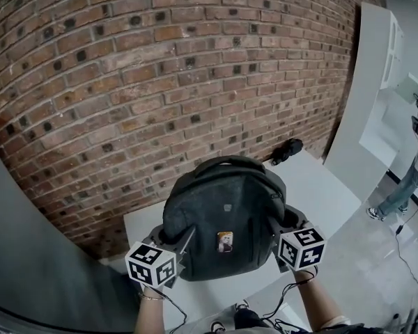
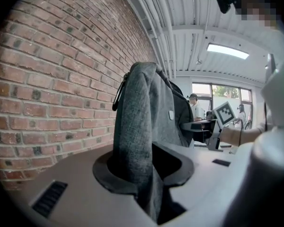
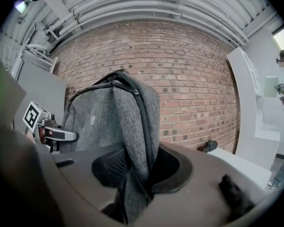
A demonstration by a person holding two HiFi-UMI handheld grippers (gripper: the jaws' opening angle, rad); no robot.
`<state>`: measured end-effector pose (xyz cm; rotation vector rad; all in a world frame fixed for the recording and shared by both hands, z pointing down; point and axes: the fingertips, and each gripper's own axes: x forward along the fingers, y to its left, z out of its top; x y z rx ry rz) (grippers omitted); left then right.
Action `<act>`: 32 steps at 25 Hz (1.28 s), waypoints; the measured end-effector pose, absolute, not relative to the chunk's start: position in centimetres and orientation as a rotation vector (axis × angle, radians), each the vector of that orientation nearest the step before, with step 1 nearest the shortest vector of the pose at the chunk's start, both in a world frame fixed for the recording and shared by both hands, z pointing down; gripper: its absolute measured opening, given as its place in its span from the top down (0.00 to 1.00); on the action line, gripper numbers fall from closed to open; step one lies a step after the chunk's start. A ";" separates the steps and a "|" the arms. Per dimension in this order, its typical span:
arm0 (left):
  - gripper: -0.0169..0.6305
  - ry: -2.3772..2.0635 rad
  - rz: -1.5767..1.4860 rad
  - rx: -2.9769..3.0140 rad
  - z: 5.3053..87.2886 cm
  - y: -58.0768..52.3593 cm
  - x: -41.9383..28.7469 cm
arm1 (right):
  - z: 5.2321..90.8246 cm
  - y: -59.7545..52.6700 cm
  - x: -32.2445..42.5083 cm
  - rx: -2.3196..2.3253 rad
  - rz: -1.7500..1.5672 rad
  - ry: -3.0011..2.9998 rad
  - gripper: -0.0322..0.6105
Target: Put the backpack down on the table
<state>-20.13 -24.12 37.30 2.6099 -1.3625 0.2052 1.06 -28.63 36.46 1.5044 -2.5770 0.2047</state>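
- The grey backpack point(image 1: 223, 211) stands upright over the white table point(image 1: 331, 186), close to the near edge.
- I cannot tell if its bottom touches the table.
- The left claw point(image 1: 175, 239) is on the backpack's left side.
- Its two jaws pinch a fold of the grey cloth between them.
- The right claw point(image 1: 279, 225) is on the backpack's right side.
- Its jaws pinch grey cloth too, beside a black strip that runs down the edge.
- The backpack is between the two claws, and both point almost level.
- A small tag point(image 1: 225, 241) sits low on the front of the backpack.
- A brick wall point(image 1: 125, 82) rises behind the table.
- A little dark thing point(image 1: 287, 149) lies at the far end of the table, near the wall and well apart from the backpack.
- A person point(image 1: 412, 172) stands far off on the right.
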 end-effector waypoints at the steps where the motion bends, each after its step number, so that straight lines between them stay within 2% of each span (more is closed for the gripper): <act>1: 0.80 -1.348 0.210 2.607 37.8 -24.3 -19.8 | 36.9 -28.6 1.4 1.511 0.215 -2.565 0.76; 14: 0.80 -1.187 0.259 2.562 43.6 -29.0 -15.2 | 42.5 -31.6 6.3 1.590 0.341 -2.425 0.76; 32: 0.78 -1.191 0.240 2.468 46.7 -36.7 -16.1 | 45.6 -39.4 5.7 1.543 0.372 -2.407 0.76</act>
